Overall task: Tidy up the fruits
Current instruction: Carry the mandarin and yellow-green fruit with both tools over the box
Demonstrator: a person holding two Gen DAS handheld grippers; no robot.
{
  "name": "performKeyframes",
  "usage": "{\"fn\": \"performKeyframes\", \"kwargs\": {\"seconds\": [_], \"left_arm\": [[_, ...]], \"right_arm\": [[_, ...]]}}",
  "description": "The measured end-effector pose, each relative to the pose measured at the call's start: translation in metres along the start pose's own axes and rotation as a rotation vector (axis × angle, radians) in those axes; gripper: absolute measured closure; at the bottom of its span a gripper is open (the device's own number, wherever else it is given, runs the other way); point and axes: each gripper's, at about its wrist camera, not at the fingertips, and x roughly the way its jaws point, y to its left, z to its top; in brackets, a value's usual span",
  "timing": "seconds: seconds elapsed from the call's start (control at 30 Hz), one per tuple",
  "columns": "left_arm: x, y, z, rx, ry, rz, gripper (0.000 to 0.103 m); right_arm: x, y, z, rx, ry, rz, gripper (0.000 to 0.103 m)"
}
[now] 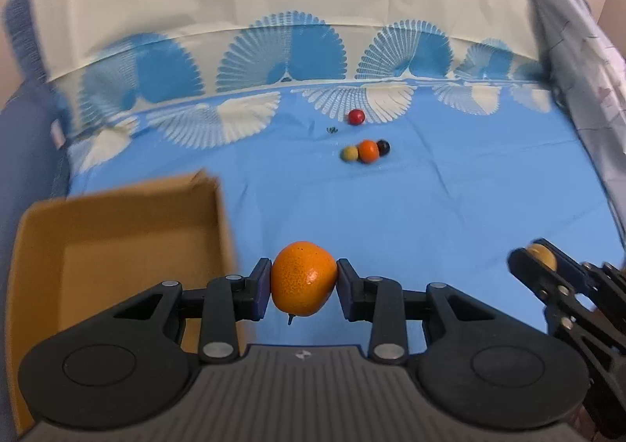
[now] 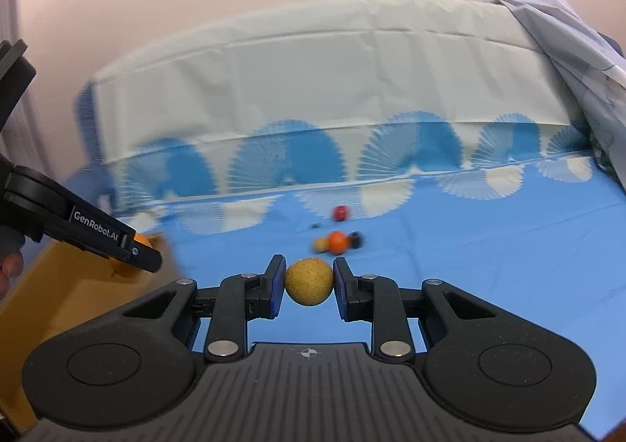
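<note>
Left wrist view: the left gripper [image 1: 304,281] has its fingers clamped on an orange [image 1: 304,278] beside the empty cardboard box [image 1: 117,246]. The right gripper [image 2: 309,281] clamps a tan fruit [image 2: 309,281]. Four fruits [image 1: 366,150] remain on the table [image 1: 430,207], so little seems done.

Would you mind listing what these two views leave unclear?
- Cardboard box: floor partly hidden by the left gripper body; blurred in both views.
- Tiny dark speck: too small to identify.
- Orange: underside hidden.
- Yellow ball in the right gripper: mostly covered by fingers in the left view.
</note>
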Motion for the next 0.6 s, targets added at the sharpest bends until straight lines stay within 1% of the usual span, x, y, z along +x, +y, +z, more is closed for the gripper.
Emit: {"fn": "performKeyframes", "kwargs": {"seconds": [0.1, 0.2, 0.27, 0.4, 0.47, 0.6], "left_arm": [[-0.045, 0.016, -0.044, -0.019, -0.004, 0.015, 0.064], [-0.079, 0.033, -0.087, -0.040, 0.007, 0.037, 0.064], [-0.101, 0.046, -0.117, -0.070, 0.013, 0.048, 0.064], [-0.136, 0.069, -0.171, -0.142, 0.020, 0.075, 0.064], [-0.151, 0.076, -0.191, -0.157, 0.011, 0.094, 0.064], [-0.180, 0.086, -0.223, -0.178, -0.038, 0.142, 0.064]], "right_arm": [[-0.039, 0.030, -0.011, -0.018, 0.013, 0.064, 0.075], [-0.071, 0.058, -0.025, -0.036, 0.043, 0.123, 0.075], [-0.091, 0.076, -0.035, -0.050, 0.067, 0.165, 0.075], [-0.124, 0.107, -0.049, -0.083, 0.074, 0.212, 0.075], [-0.138, 0.122, -0.057, -0.103, 0.079, 0.231, 0.075], [-0.161, 0.148, -0.071, -0.158, 0.083, 0.263, 0.075]]}}
